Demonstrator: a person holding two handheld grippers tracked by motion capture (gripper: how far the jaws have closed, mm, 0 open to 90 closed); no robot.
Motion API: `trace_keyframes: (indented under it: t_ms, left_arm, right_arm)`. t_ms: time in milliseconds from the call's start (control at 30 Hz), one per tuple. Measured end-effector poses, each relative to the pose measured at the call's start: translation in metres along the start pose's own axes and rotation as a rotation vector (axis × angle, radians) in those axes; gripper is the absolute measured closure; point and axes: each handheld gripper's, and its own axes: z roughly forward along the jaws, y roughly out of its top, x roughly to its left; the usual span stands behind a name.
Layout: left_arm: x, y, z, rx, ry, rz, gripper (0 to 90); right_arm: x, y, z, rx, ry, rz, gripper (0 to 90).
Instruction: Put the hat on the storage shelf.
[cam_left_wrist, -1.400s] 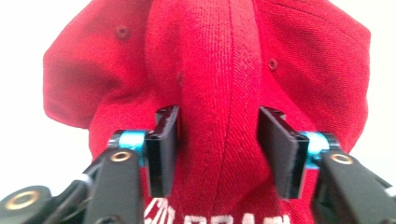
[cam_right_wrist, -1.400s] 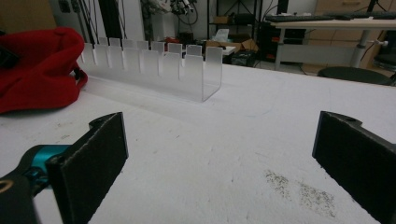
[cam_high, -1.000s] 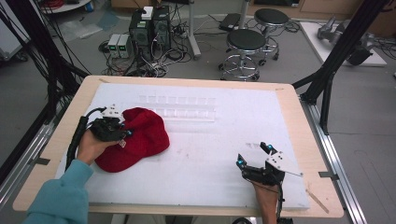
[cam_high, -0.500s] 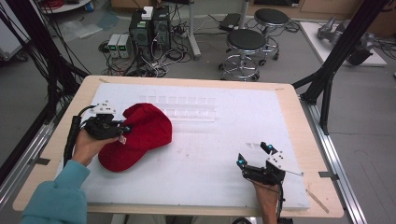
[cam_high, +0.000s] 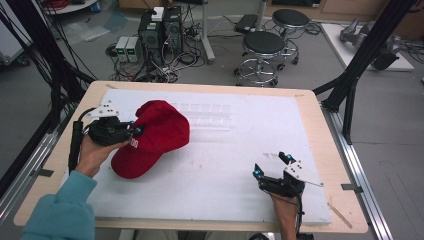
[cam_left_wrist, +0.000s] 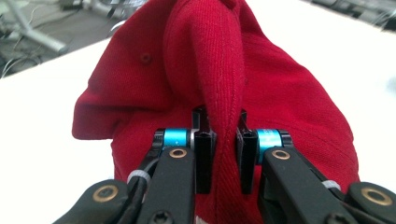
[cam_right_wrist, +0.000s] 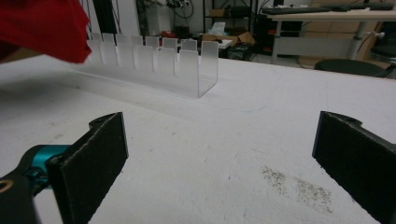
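Work surface and surroundings. A white foam-like mat (cam_high: 220, 170) covers most of a pale wooden table (cam_high: 320, 130), leaving a bare wooden margin along each edge; the mat carries faint scuffs and a patch of dark specks (cam_right_wrist: 294, 186) close in front of the right gripper. Beyond the far edge lies a grey floor with two round black stools (cam_high: 265, 45), a black computer tower (cam_high: 160, 30) amid tangled cables, and small pale boxes (cam_high: 127, 47); black frame struts (cam_high: 370, 45) rise at both sides of the table. On the mat's far half stands a clear acrylic rack (cam_high: 205, 117) with a row of upright dividers, seen in the right gripper view (cam_right_wrist: 159, 65) as a line of transparent tabs lying between that gripper and the cap. The red cap (cam_high: 152, 137) sits at the mat's left side, just in front of and partly overlapping the rack's left end, its crown raised and tilted while its brim (cam_high: 132, 162) rests low toward the near edge. The left gripper (cam_high: 131, 131), held in a hand with a teal sleeve (cam_high: 60, 210), is clamped on a pinched fold of the cap's fabric (cam_left_wrist: 224, 107), the two pads pressing the ridge from either side. The right gripper (cam_high: 272, 166) rests near the mat's near right corner, well apart from the cap, its jaws spread wide with nothing but bare mat between the pads (cam_right_wrist: 93, 158).
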Motion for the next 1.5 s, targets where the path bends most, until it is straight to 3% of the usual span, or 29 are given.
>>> trace_keyframes:
  t_ms: [100,200,367,500,600,800,1033,1233,1333,1500]
  left_arm:
    - [-0.006,0.01,0.002,-0.028,-0.005,0.023,82.0]
    - [-0.012,0.019,0.006,-0.055,-0.02,0.033,82.0]
    - [-0.023,0.029,0.019,-0.072,-0.044,0.054,82.1]
    - [-0.03,0.033,0.029,-0.089,-0.06,0.063,82.1]
    - [-0.035,0.036,0.035,-0.09,-0.052,0.065,82.1]
    - [-0.04,0.039,0.047,-0.141,-0.066,0.024,82.3]
    - [-0.047,0.042,0.059,-0.162,-0.074,0.021,82.3]
    - [-0.054,0.048,0.066,-0.166,-0.095,0.035,82.3]
    - [-0.06,0.05,0.069,-0.157,-0.098,0.053,82.3]
    - [-0.066,0.054,0.076,-0.153,-0.108,0.058,82.3]
  right_arm:
    - [0.006,0.005,0.002,0.006,-0.005,-0.036,2.2]
    - [0.011,0.01,0.003,0.005,0.001,-0.041,2.2]
    - [0.028,0.025,0.005,-0.006,0.047,-0.018,2.3]
    - [0.042,0.035,0.006,-0.015,0.093,-0.038,4.4]
    - [0.051,0.041,0.008,-0.022,0.123,-0.036,4.3]
    - [0.068,0.054,0.016,0.003,0.175,-0.022,4.3]
    - [0.09,0.066,0.026,-0.027,0.252,0.013,4.5]
    - [0.103,0.072,0.037,0.004,0.306,0.042,6.6]
    - [0.11,0.072,0.042,0.011,0.381,0.02,19.8]
    - [0.117,0.07,0.051,0.043,0.408,0.034,18.9]
